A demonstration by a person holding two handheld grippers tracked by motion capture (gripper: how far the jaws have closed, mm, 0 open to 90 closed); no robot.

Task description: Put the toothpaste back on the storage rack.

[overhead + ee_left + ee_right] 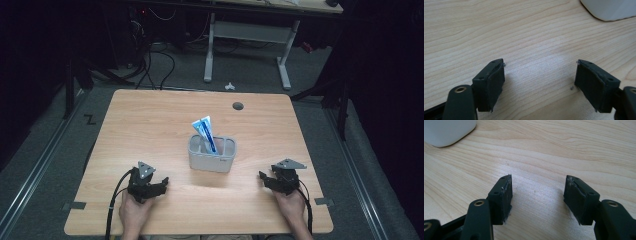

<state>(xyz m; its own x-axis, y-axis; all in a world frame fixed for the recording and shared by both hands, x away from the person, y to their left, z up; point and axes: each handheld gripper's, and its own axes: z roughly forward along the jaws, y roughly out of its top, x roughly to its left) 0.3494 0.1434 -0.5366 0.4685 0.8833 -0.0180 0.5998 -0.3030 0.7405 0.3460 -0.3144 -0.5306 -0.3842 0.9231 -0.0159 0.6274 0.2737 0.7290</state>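
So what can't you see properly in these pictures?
- Toothpaste tube: its lower part is hidden inside the grey holder in the high view; the print is too small to read.
- Holder: cut off by the top edge in both gripper views.
- Person's hands: the left hand and right hand are partly covered by the grippers, forearms cut off at the bottom.

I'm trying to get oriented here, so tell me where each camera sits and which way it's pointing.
High view: above the person's side, looking forward and down on the wooden table; both hands, left gripper and right gripper show.
Left gripper view: rides the left gripper, looking along its open jaws at the tabletop.
Right gripper view: rides the right gripper, jaws open over bare wood.
Shared: the grey caddy holding a toothpaste tube; its corner shows in both gripper views.
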